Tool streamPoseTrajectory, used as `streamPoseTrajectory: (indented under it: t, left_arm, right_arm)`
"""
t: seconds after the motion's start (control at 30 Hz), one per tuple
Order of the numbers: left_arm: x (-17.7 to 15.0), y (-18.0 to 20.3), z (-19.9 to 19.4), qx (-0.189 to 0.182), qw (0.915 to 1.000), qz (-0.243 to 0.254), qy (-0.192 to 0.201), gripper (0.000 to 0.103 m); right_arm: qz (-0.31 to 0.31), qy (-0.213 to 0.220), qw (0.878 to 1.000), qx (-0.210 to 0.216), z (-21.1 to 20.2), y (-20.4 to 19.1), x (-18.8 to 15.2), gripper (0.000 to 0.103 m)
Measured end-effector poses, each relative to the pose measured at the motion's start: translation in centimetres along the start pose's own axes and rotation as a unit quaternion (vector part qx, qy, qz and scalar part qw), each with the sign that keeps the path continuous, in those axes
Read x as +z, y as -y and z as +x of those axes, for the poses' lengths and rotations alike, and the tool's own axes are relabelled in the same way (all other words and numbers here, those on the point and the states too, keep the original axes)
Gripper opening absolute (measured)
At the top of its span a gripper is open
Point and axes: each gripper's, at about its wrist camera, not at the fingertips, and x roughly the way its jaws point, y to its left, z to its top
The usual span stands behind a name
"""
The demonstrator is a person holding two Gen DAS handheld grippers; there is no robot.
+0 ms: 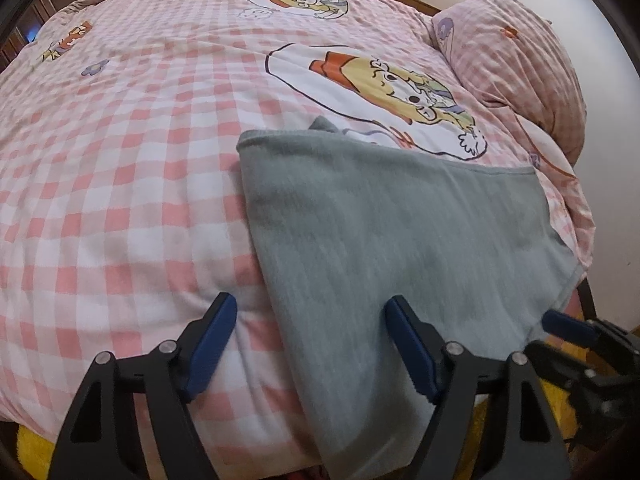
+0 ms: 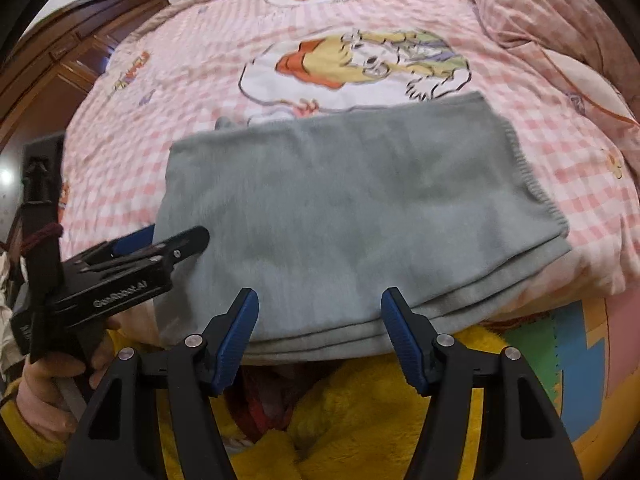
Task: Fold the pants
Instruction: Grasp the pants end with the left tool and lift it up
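The grey pants (image 2: 352, 216) lie folded into a flat rectangle of several layers at the near edge of the bed, with stacked edges showing at the front. In the left wrist view the same pants (image 1: 400, 232) hang slightly over the bed's edge. My left gripper (image 1: 310, 344) is open above the pants' left side, one finger over the bedspread and one over the cloth. My right gripper (image 2: 318, 336) is open just in front of the stacked front edge, holding nothing. The left gripper (image 2: 160, 240) also shows at the pants' left corner in the right wrist view.
The pink checked bedspread (image 1: 132, 168) with cartoon prints covers the bed. A pink pillow (image 1: 516, 60) lies at the far right. A hand (image 2: 48, 384) in a yellow sleeve holds the left gripper. A wooden wardrobe (image 2: 76, 40) stands to the left; coloured floor mats (image 2: 576, 364) lie below.
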Motion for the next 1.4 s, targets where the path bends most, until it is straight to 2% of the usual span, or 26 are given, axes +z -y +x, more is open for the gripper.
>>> streamPoseTrajectory:
  t: [0.07, 0.1, 0.13, 0.2, 0.27, 0.4, 0.57, 0.83, 0.87, 0.93, 1.0, 1.17, 1.4]
  left_arm:
    - [0.1, 0.5, -0.1, 0.010, 0.9999, 0.008, 0.000, 0.073]
    - [0.0, 0.7, -0.2, 0.009, 0.9999, 0.009, -0.001, 0.062]
    - [0.0, 1.0, -0.4, 0.004, 1.0000, 0.008, -0.003, 0.046]
    - [0.1, 1.7, -1.0, 0.005, 1.0000, 0.007, -0.005, 0.030]
    - [0.0, 2.3, -1.6, 0.014, 0.9998, 0.016, 0.003, 0.022]
    - [0.2, 2.4, -1.4, 0.011, 0.9998, 0.014, -0.002, 0.021]
    - [0.0, 0.8, -0.6, -0.018, 0.9992, -0.032, -0.016, 0.027]
    - [-0.1, 0.4, -0.2, -0.045, 0.9983, -0.033, -0.014, 0.034]
    - [0.0, 0.5, -0.2, -0.046, 0.9984, -0.029, -0.012, 0.033]
    - [0.0, 0.6, -0.4, -0.048, 0.9986, -0.021, -0.010, 0.023]
    - [0.2, 0.5, -0.9, -0.057, 0.9980, -0.023, -0.011, 0.020]
    - [0.8, 0.5, -2.5, -0.085, 0.9959, -0.029, -0.008, 0.018]
    - [2.3, 3.1, -6.0, -0.131, 0.9913, 0.001, 0.009, 0.017]
  right_arm:
    - [0.008, 0.005, 1.000, 0.007, -0.1, 0.4, 0.1, 0.066]
    - [0.012, 0.006, 1.000, 0.011, -0.1, 0.7, 0.2, 0.066]
    - [0.015, 0.006, 1.000, 0.012, -0.1, 0.8, 0.2, 0.066]
    - [0.019, 0.006, 1.000, 0.014, 0.0, 1.0, 0.1, 0.066]
    - [0.021, 0.007, 1.000, 0.018, -0.1, 1.1, -0.1, 0.066]
    - [0.030, 0.008, 0.999, 0.023, 0.0, 1.8, -0.1, 0.066]
    - [0.047, 0.007, 0.999, 0.024, -0.1, 2.7, -0.1, 0.066]
    - [0.042, 0.003, 0.999, 0.016, -0.2, 2.7, 0.4, 0.066]
    - [0.042, 0.003, 0.999, 0.014, -0.2, 2.8, 0.4, 0.066]
    - [0.048, 0.003, 0.999, 0.009, -0.1, 3.2, 0.5, 0.066]
    - [0.052, 0.005, 0.999, 0.010, -0.3, 3.5, 0.5, 0.066]
    - [0.060, 0.013, 0.998, 0.008, -0.8, 4.3, 0.4, 0.066]
    - [0.065, 0.030, 0.997, 0.007, -2.0, 5.0, 0.7, 0.066]
